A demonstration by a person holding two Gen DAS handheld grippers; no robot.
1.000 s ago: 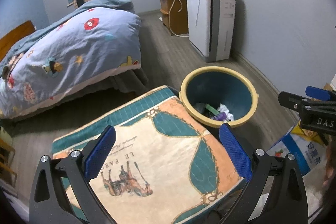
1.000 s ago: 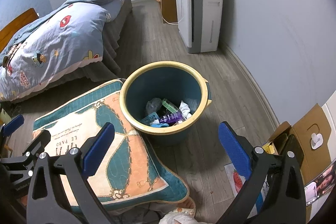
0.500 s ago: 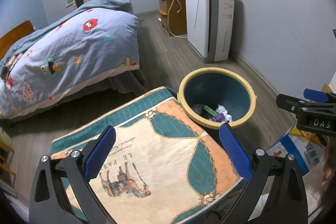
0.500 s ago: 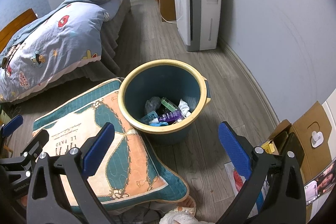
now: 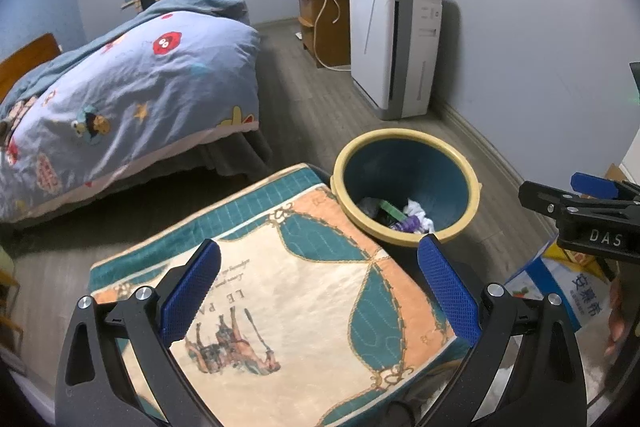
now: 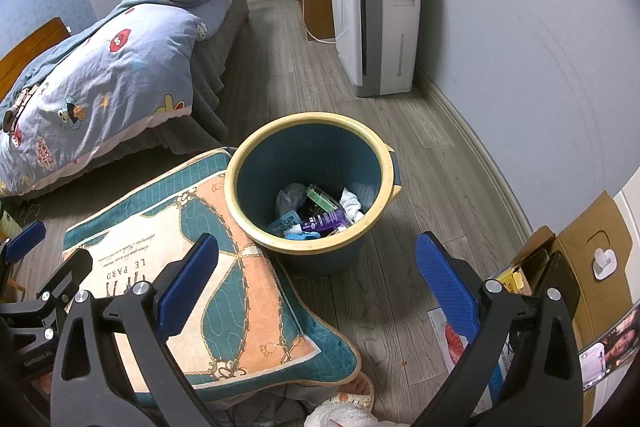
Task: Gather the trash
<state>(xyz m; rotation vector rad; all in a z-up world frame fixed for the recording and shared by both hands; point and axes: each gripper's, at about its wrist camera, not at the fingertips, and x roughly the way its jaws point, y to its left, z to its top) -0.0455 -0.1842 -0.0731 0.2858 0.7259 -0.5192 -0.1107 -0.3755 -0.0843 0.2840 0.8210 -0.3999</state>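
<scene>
Both grippers hang side by side above a bedroom floor, tipped downward. The left gripper point(image 5: 318, 291) hovers over a patterned cushion point(image 5: 280, 291), its blue-padded jaws spread wide and empty. The right gripper point(image 6: 316, 279) is likewise released, holding nothing, aimed at the floor just in front of the bin point(image 6: 312, 247). The bin, blue with a yellow rim, stands touching the cushion's edge; the trash point(image 6: 316, 211), wrappers, a purple tube and crumpled tissue, lies at its bottom. Since a second ago both grippers have drifted back slightly; nothing else has moved.
</scene>
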